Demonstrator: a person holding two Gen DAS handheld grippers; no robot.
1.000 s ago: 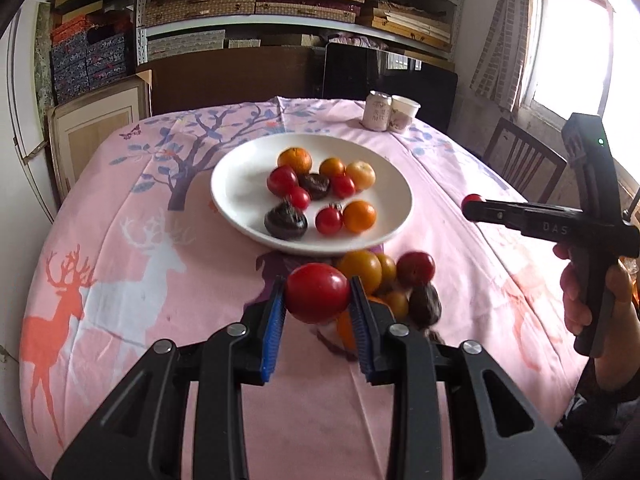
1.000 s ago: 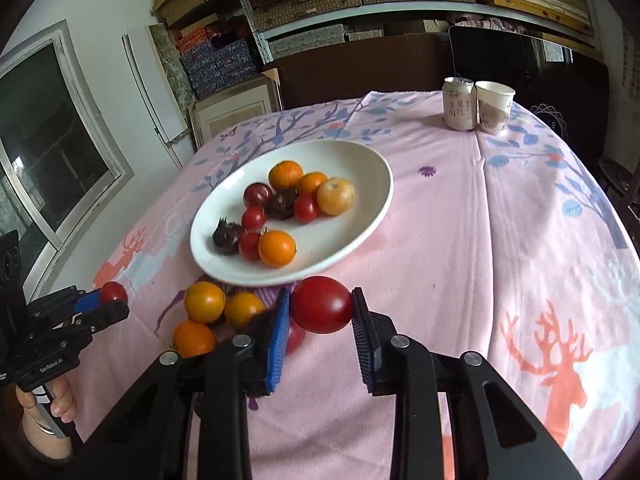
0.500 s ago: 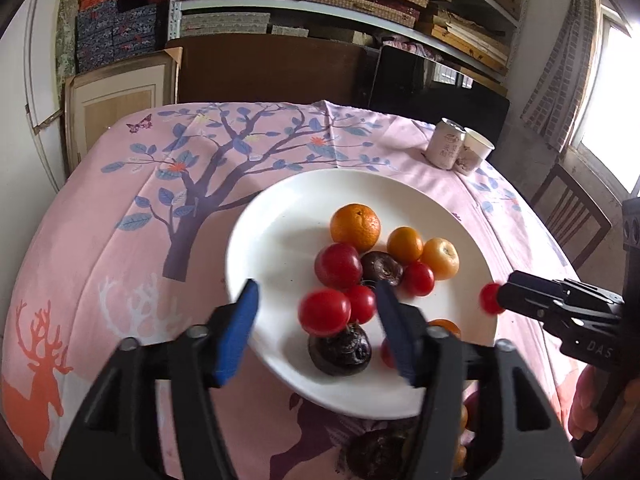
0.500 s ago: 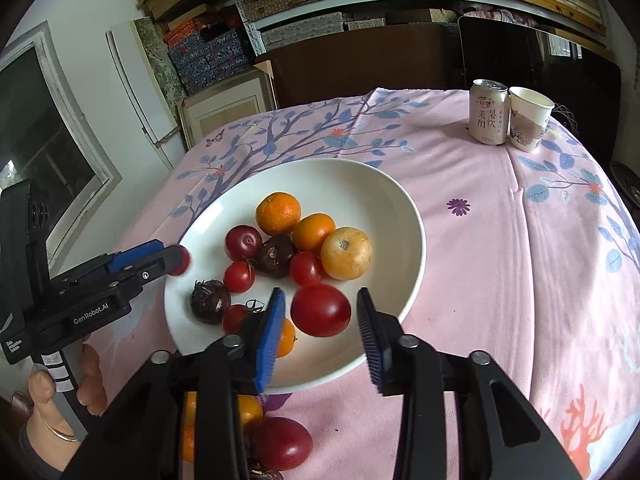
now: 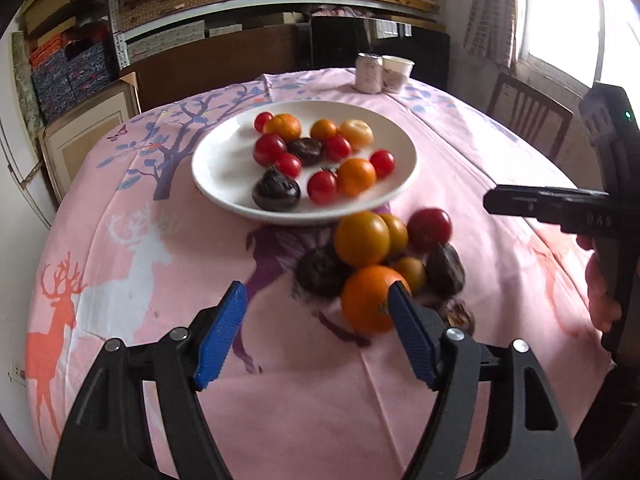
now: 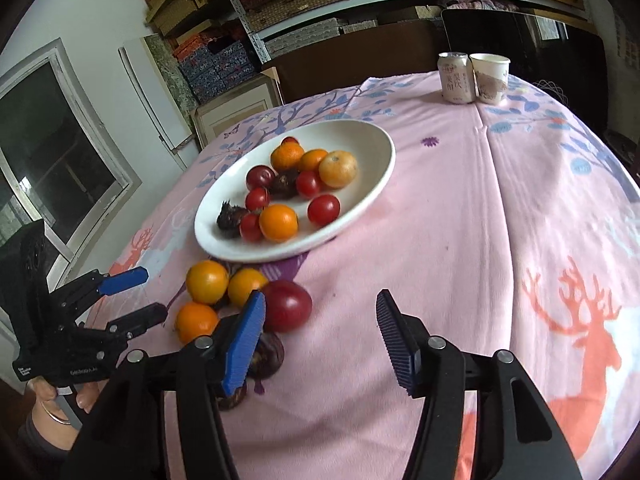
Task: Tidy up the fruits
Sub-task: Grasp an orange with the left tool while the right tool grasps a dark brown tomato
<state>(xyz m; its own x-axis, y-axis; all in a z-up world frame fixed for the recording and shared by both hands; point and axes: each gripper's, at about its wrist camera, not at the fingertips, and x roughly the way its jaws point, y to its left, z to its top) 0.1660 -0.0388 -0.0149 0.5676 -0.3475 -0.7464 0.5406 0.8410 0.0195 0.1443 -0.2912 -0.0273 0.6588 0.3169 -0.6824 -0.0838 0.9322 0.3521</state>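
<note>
A white plate (image 5: 224, 176) (image 6: 376, 148) on the pink tablecloth holds several red tomatoes, oranges and dark fruits. A loose pile sits on the cloth in front of the plate: an orange (image 5: 368, 300), a yellow-orange tomato (image 5: 362, 239), a red tomato (image 5: 430, 229) (image 6: 287, 306) and dark fruits (image 5: 446, 274). My left gripper (image 5: 318, 332) is open and empty, just short of the pile. My right gripper (image 6: 320, 340) is open and empty, beside the red tomato. Each gripper shows in the other's view (image 5: 496, 202) (image 6: 140, 296).
A can (image 6: 454, 78) and a paper cup (image 6: 490, 78) stand at the table's far edge. A wooden chair (image 5: 528, 120) is at the right. Shelves with boxes fill the back wall.
Both grippers carried red tomatoes over the plate, opened and let them go there. Both have pulled back toward the loose pile, open and empty.
</note>
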